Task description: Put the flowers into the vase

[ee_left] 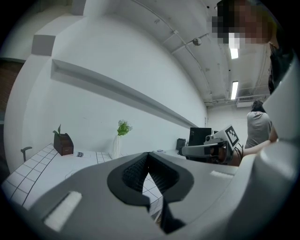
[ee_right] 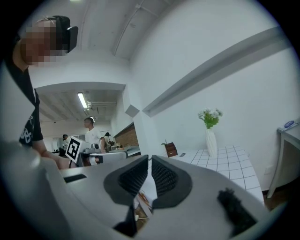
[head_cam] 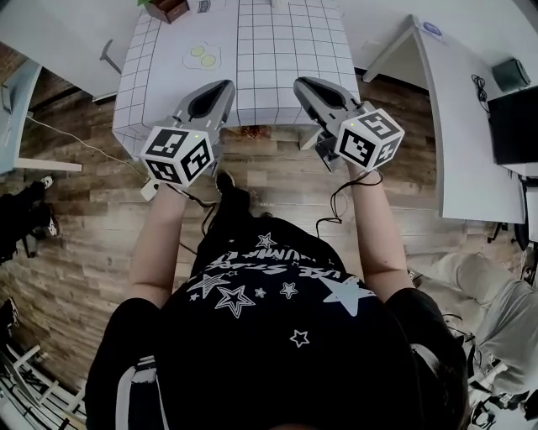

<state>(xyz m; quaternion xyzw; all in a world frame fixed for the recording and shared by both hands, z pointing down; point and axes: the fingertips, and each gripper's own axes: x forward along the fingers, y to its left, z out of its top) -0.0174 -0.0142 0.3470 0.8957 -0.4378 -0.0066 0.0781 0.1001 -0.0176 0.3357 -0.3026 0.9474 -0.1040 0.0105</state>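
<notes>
Wood-plank flooring [head_cam: 76,227] surrounds a white gridded surface [head_cam: 277,50] at the top of the head view. White walls back it in both gripper views. Findings, left to right.

Far left: a bystander's dark-trousered legs [head_cam: 21,210] on the floor, well apart from the surface.

Left part of the surface: a brown planter box [head_cam: 166,8] at the far corner. Nearer you lies a small mat [head_cam: 203,56] carrying two pale yellow-green discs.

Your left tongs [head_cam: 225,86] point level at the surface, tips over its near edge. The left gripper view shows their ribbed pads [ee_left: 136,171] pressed together along the centre line, with nothing between them. Their marker cube [head_cam: 177,154] sits at the rear end.

Task items: the flowers [ee_left: 123,127], green stems with small white blooms, already stand in the white vase [ee_left: 115,146]. The vase is upright at the far side of the surface by the wall, right of the planter box and apart from it. It lies outside the head view. Both pairs of tongs are well apart from it.

Your right tongs [head_cam: 301,82] run alongside the left pair without touching them. The right gripper view shows a narrow slit between their pads, and only the surface edge and floor show through it. Nothing is held.

Far right: a white desk [head_cam: 471,126] with a dark monitor [head_cam: 513,126], and a person in light trousers [head_cam: 492,294] below it.
</notes>
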